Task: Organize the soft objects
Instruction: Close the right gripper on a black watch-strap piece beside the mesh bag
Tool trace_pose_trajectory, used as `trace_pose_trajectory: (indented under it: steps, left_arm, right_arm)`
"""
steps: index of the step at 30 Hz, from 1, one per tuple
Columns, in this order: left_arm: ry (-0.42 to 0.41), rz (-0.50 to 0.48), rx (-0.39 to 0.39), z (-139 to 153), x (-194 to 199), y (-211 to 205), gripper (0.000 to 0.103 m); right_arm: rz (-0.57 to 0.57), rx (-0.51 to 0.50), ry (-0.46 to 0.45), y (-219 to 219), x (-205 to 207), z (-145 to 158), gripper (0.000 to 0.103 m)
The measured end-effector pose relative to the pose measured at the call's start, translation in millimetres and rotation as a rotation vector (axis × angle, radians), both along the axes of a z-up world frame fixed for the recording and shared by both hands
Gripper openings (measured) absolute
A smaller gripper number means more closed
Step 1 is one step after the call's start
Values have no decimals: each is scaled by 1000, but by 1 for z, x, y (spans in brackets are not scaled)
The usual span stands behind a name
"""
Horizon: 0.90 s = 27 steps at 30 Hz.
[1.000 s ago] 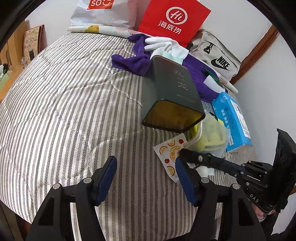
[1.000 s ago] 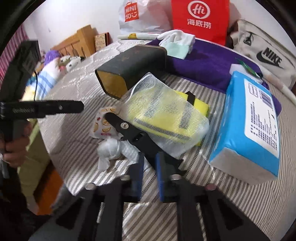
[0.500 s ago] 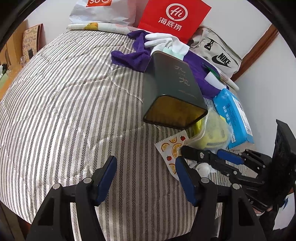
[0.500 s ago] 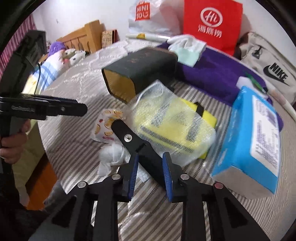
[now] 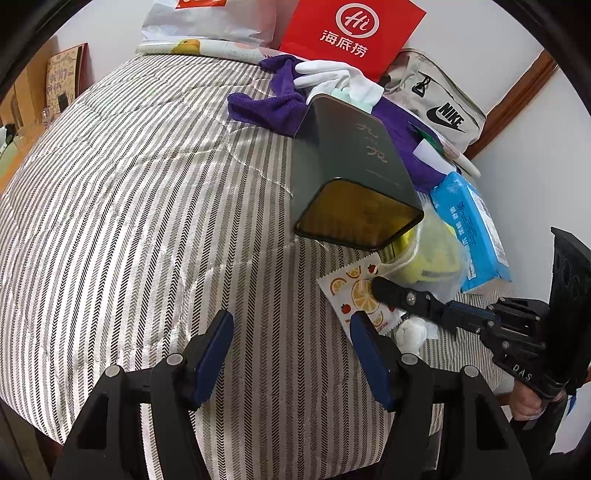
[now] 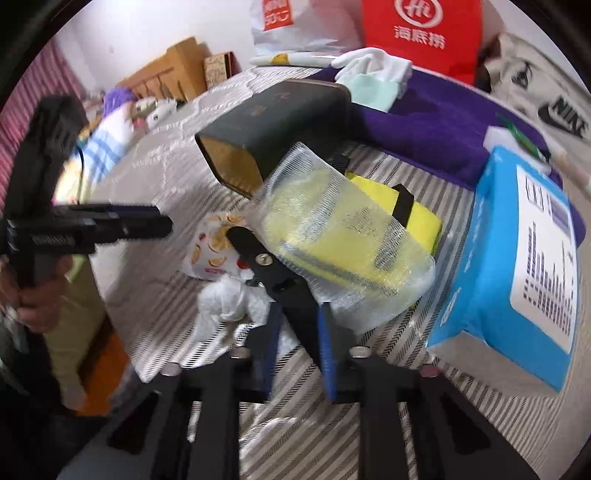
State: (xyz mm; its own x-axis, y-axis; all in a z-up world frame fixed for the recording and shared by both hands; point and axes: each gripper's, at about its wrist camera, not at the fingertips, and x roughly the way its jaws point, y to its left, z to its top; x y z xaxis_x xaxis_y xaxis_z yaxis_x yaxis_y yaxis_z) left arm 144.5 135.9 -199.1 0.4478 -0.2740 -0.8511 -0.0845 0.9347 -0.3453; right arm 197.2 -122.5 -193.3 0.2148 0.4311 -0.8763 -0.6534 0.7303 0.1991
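A dark green tin (image 5: 354, 184) lies on its side on the striped bed, its gold mouth facing me; it also shows in the right wrist view (image 6: 273, 122). Beside it lie a yellow item in a mesh bag (image 6: 343, 236), a fruit-print sachet (image 5: 354, 295), a crumpled white wad (image 6: 229, 295) and a blue tissue pack (image 6: 517, 266). A black tool (image 6: 280, 280) lies between the pads of my right gripper (image 6: 295, 347), whose jaws stand slightly apart. My left gripper (image 5: 291, 343) is open and empty over bare bedding.
A purple cloth (image 5: 269, 107) with white gloves (image 5: 332, 77) lies behind the tin. A red paper bag (image 5: 351, 33), a white shopping bag (image 5: 207, 22) and a Nike bag (image 5: 439, 107) stand at the wall. The bed's left half (image 5: 129, 184) is bare bedding.
My right gripper's jaws have parted from shut around the black tool. It has moved closer to the sachet. My left gripper has kept its opening.
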Motion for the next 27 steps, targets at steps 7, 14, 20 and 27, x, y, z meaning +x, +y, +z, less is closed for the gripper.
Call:
trace_pose_trajectory:
  steps: [7, 14, 20, 27]
  left_arm:
    - [-3, -9, 6, 2, -3, -2, 63]
    - [-1, -7, 1, 2, -3, 0, 63]
    - [3, -10, 1, 0, -3, 1, 63]
    - [4, -13, -2, 1, -3, -2, 63]
  right_arm:
    - [2, -34, -46, 6, -3, 1, 2]
    - [62, -65, -47, 13, -2, -11, 42]
    - [43, -34, -39, 6, -2, -6, 20]
    - [-20, 25, 20, -16, -8, 2, 6]
